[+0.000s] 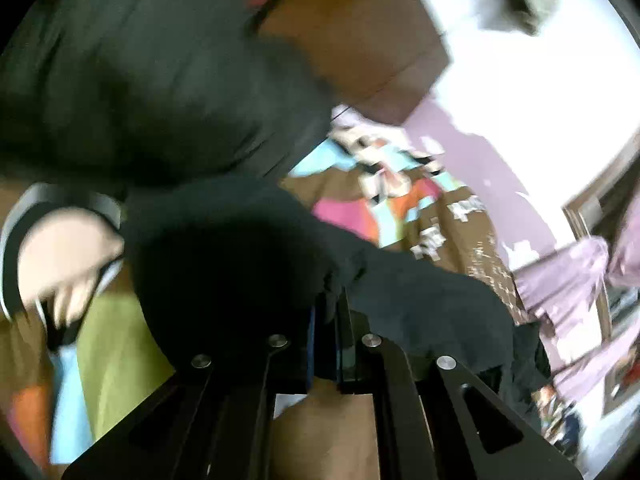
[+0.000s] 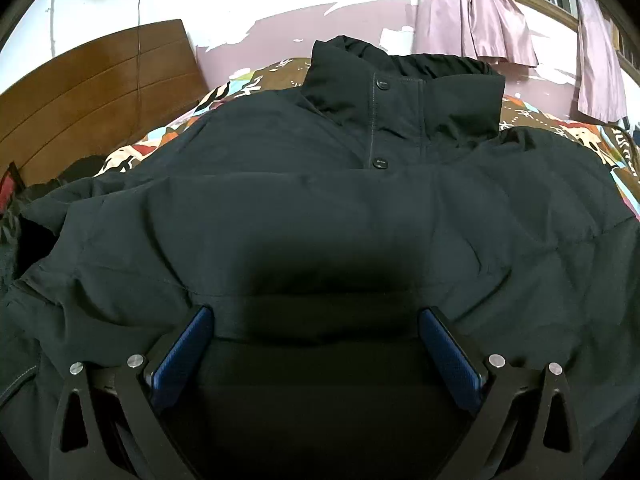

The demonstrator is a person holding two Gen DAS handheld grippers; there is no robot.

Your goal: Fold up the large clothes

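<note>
Black padded jacket (image 2: 320,184) is spread over a patterned bedspread (image 2: 560,128).
Its fabric is pinched by the left gripper (image 1: 330,312); the right gripper (image 2: 316,344) is held wide above it.

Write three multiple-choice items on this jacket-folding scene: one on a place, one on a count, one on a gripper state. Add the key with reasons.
1. Where does the jacket lie?
A. on a patterned bedspread
B. on a bare floor
C. on a chair

2. How many snap buttons show below the collar?
A. none
B. two
C. five

3. How is the right gripper?
A. shut on cloth
B. out of view
C. open

Key: 1 A, bedspread shows around the jacket. 2 B, two studs on the placket. 3 C, blue pads stand wide apart.
</note>
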